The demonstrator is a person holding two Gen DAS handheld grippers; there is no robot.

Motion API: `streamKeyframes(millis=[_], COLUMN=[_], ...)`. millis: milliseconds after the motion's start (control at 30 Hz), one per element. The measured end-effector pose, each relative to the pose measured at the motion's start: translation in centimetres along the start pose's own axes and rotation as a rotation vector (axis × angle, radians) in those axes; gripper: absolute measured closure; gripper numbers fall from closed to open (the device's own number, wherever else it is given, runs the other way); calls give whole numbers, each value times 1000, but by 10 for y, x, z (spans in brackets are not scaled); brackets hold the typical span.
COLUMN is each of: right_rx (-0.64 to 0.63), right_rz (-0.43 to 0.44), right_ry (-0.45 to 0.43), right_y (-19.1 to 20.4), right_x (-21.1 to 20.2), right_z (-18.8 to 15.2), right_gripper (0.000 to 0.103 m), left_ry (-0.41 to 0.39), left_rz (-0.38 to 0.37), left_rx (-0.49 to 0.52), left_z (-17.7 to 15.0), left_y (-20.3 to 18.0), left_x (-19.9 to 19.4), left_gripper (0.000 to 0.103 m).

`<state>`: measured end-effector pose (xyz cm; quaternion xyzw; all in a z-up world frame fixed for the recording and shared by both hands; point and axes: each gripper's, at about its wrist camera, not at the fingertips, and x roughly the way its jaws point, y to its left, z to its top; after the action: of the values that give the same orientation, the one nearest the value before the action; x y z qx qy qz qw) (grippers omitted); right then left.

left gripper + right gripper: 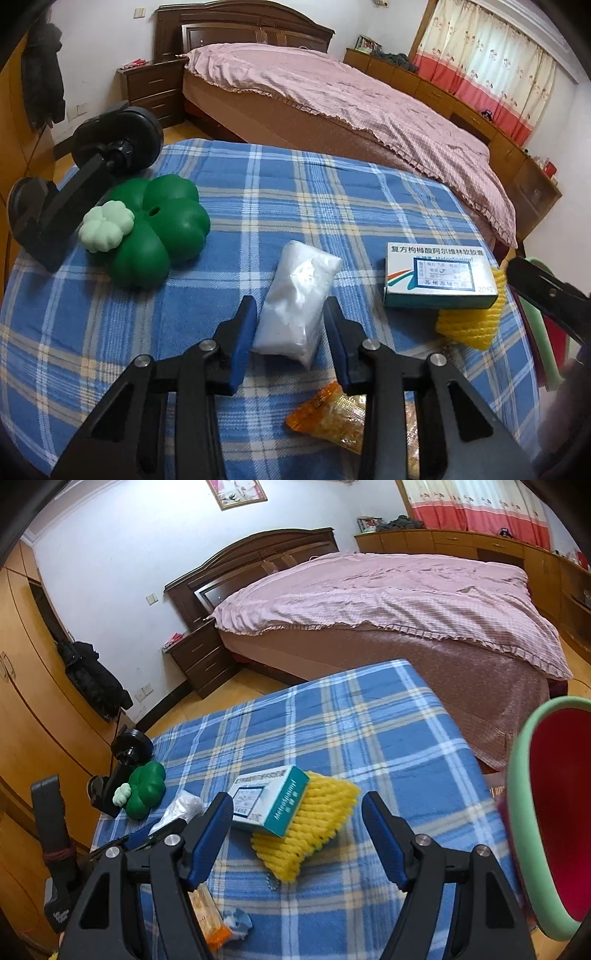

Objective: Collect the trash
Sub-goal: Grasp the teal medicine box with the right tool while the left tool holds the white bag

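On the blue plaid table (221, 184) lie a white plastic pouch (299, 291), a teal-and-white medicine box (439, 277) resting on yellow foam netting (469, 325), and an orange snack wrapper (328, 417). My left gripper (291, 321) is open, its blue-padded fingers on either side of the pouch's near end, not closed on it. My right gripper (299, 812) is open and empty, held above the box (269, 801) and netting (310, 823). The wrapper (210, 919) shows under its left finger. The pouch (181, 806) lies to the left.
A green clover-shaped toy (155, 229) and a black clamp mount (85, 177) stand at the table's left. A green-rimmed red bin (554, 812) is at the table's right edge. A pink-covered bed (332, 96) lies beyond the table.
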<state>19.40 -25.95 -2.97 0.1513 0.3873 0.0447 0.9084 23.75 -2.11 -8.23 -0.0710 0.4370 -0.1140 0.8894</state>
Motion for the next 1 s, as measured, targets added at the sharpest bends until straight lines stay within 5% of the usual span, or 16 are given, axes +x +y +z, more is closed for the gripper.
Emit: streamKeyframes(millis=[567,767,1000], right_rx=[-110,-113,-132], right_rz=[-35,-10,55], right_ry=[68,11,-54], right_y=[21,23,33], right_x=[50,40,18], right_z=[-4,-2,-5], right_gripper=[30,57,71], left_ry=[-44,-41,-49], left_rz=[-24,-34,-47], left_rx=[-168,-180,-187], left_z=[-12,-16,-20], left_y=[36,39,37], left_x=[-30,-32,-41], left_gripper=[70,70,70])
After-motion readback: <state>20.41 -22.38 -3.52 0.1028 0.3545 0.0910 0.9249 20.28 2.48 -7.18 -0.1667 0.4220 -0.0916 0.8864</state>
